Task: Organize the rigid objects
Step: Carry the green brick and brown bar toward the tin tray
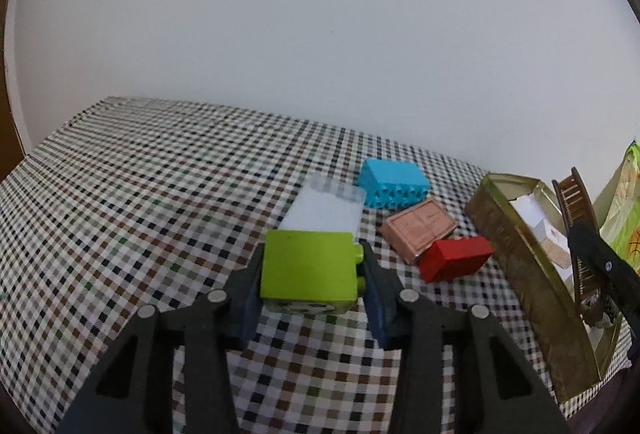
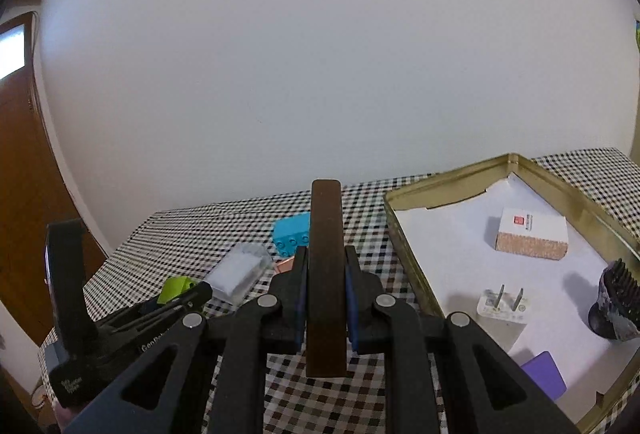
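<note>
Left wrist view: the left gripper [image 1: 312,276] has its fingers [image 1: 250,298] closed on the two sides of a green block [image 1: 308,270], which sits low over the checked table [image 1: 120,214]. Touching the block's far edge at 12 o'clock lies a clear plastic box [image 1: 324,208]. At 1 o'clock from the green block stands a blue block [image 1: 394,184]. At 3 o'clock lie a pink flat box [image 1: 418,228] and, touching its near corner, a red block [image 1: 456,258]. Further toward 3 o'clock stands a gold tin [image 1: 516,274] with a white lining.

Right wrist view: the right gripper [image 2: 326,298] has its fingers [image 2: 301,298] shut on a brown comb [image 2: 326,274], held edge-on and pointing to 12 o'clock above the table. The left gripper appears at 9 o'clock. At 3 o'clock the gold tin holds a white carton [image 2: 532,238], a white plug [image 2: 504,304] with prongs up, a purple card [image 2: 546,374] and a dark brush [image 2: 618,306], all apart from one another.
</note>
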Available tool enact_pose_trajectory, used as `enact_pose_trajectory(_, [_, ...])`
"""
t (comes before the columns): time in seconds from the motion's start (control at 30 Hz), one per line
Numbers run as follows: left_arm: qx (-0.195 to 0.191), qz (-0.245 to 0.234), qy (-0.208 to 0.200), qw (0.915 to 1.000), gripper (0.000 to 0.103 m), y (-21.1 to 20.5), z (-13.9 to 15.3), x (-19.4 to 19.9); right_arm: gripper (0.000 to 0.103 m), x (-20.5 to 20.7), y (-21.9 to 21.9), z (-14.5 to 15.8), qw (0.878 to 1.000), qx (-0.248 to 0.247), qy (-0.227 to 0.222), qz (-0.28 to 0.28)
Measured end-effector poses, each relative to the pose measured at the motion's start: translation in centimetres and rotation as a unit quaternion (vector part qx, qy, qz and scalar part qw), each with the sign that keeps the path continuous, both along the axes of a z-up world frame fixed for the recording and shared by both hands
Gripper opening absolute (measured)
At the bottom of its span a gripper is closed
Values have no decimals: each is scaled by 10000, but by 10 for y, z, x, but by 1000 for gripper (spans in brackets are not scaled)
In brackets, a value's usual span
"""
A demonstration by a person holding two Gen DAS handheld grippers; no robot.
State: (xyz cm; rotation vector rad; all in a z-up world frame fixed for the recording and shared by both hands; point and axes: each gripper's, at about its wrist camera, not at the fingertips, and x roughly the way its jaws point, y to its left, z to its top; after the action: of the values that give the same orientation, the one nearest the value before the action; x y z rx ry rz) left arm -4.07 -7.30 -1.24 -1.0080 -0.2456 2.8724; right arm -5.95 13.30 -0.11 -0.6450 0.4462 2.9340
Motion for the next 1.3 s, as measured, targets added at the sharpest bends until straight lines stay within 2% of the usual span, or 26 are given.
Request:
enact_pose_trajectory(0.23, [-222, 98, 246, 9994, 42, 2, 8, 10, 18, 8, 1, 6, 9998, 94, 147, -16])
enact_pose_trajectory(0.47, [-496, 108, 486, 9975, 42, 26, 10, 17, 18, 21, 12, 9, 9992, 273, 276, -49])
enact_pose_trajectory(0.73, [-676, -35, 631, 9957, 42, 54, 13, 25, 18, 35, 41, 9, 9988, 248, 347, -255])
enact_pose_trajectory(0.83, [-660, -70, 630, 9958, 42, 57, 14, 26, 17, 35, 50, 7, 9988, 241, 287, -321])
enact_pose_trajectory(1.1, [-586, -3, 583, 9966, 42, 54, 13, 26, 17, 45, 70, 10, 9984, -67, 459, -330])
enact_pose_trajectory(1.3, [-514, -275, 752, 9955, 42, 73, 21, 32, 17, 66, 94, 17, 9954, 135, 688, -655])
